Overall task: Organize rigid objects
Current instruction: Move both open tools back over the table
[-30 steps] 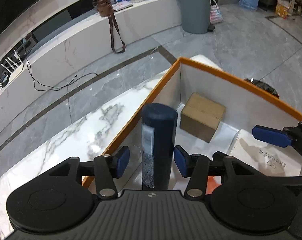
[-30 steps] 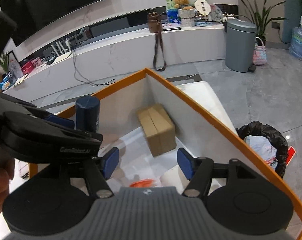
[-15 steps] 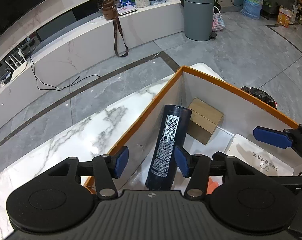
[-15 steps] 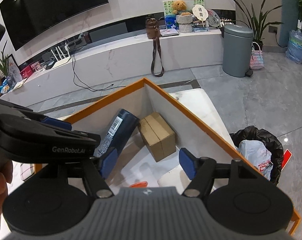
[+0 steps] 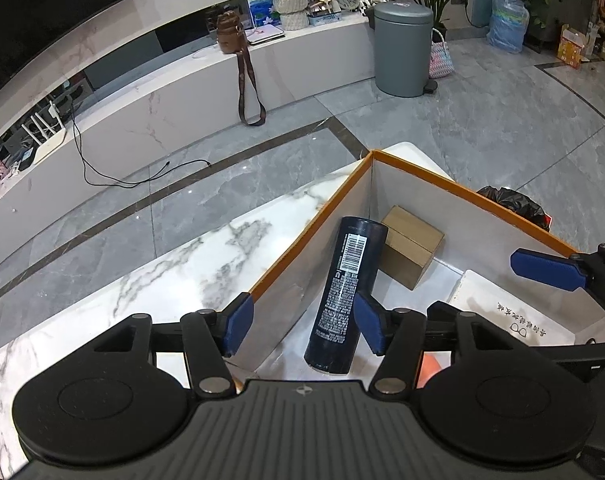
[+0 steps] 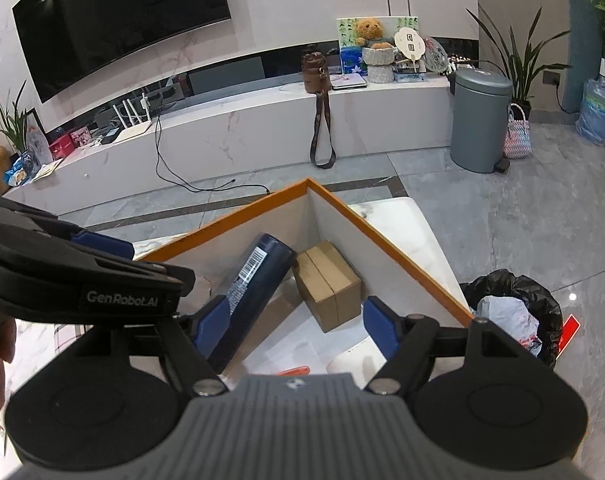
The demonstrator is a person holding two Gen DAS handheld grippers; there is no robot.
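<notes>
A dark blue cylinder bottle [image 5: 346, 292] with a barcode lies tilted inside the orange-rimmed box [image 5: 310, 240], leaning toward the box's left wall and a brown cardboard carton [image 5: 412, 256]. My left gripper [image 5: 302, 328] is open and empty above the box's near left side, apart from the bottle. My right gripper [image 6: 298, 328] is open and empty above the box; one of its blue fingers [image 5: 546, 270] shows in the left wrist view. The bottle [image 6: 250, 292], carton [image 6: 328, 284] and box [image 6: 402, 256] also show in the right wrist view.
A white flat box [image 5: 510, 320] and an orange item [image 6: 294, 371] lie in the box. The box stands on a white marble table [image 5: 174, 280]. A black bin bag [image 6: 514, 320] sits on the floor to the right. A grey bin [image 6: 480, 120] stands further back.
The bottle stood upright between my left fingers, then was let go and tipped over inside the box. Both grippers have lifted back and away from the box.
</notes>
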